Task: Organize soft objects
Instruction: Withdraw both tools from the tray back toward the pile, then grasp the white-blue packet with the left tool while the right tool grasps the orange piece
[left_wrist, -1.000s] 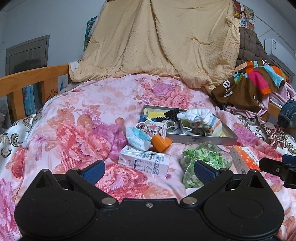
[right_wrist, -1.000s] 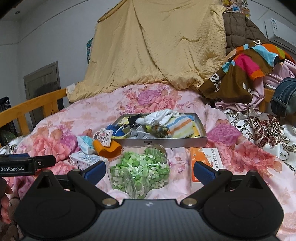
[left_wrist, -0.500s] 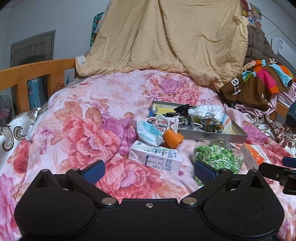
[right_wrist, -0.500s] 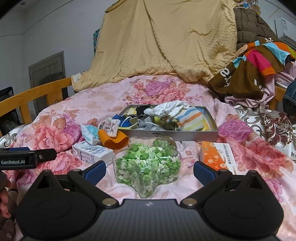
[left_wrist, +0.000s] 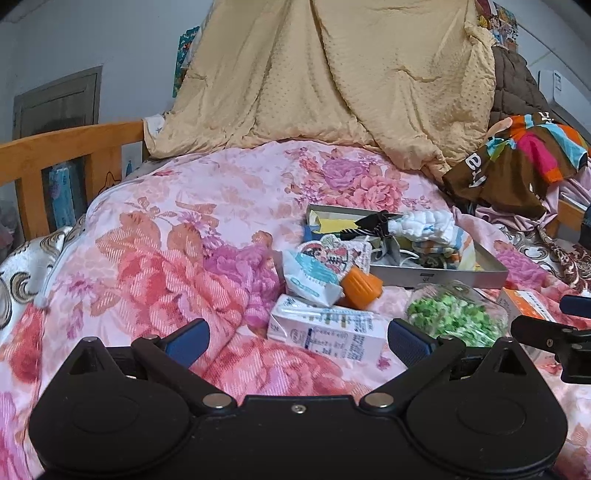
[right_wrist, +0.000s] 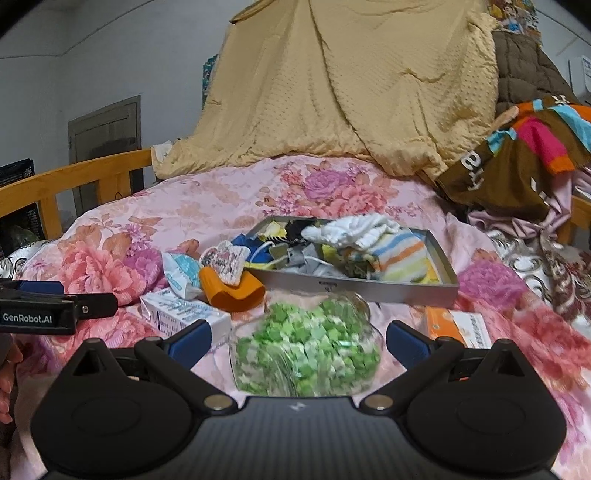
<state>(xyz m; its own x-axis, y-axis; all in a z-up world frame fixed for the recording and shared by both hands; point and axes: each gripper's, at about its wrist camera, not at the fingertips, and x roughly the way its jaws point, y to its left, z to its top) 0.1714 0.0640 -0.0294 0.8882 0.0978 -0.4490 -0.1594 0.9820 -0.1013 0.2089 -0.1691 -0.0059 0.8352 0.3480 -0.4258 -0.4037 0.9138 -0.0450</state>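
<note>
both tools (left_wrist: 297, 338) (right_wrist: 297, 338) agape over bedspread (left_wrist: 221, 206)

Black tongs (left_wrist: 297, 338), blue pads (right_wrist: 190, 339), silver screws, "GenRobot.AI" marking

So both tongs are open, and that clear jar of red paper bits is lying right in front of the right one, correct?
Nearly. The right wrist view shows that the bits in the clear jar are green and white, not red. The rest holds: the jar lies in front of the right tongs, and both those and the left tongs are open.

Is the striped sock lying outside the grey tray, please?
No, the striped sock lies inside the tray, beside the white cloth.
</note>
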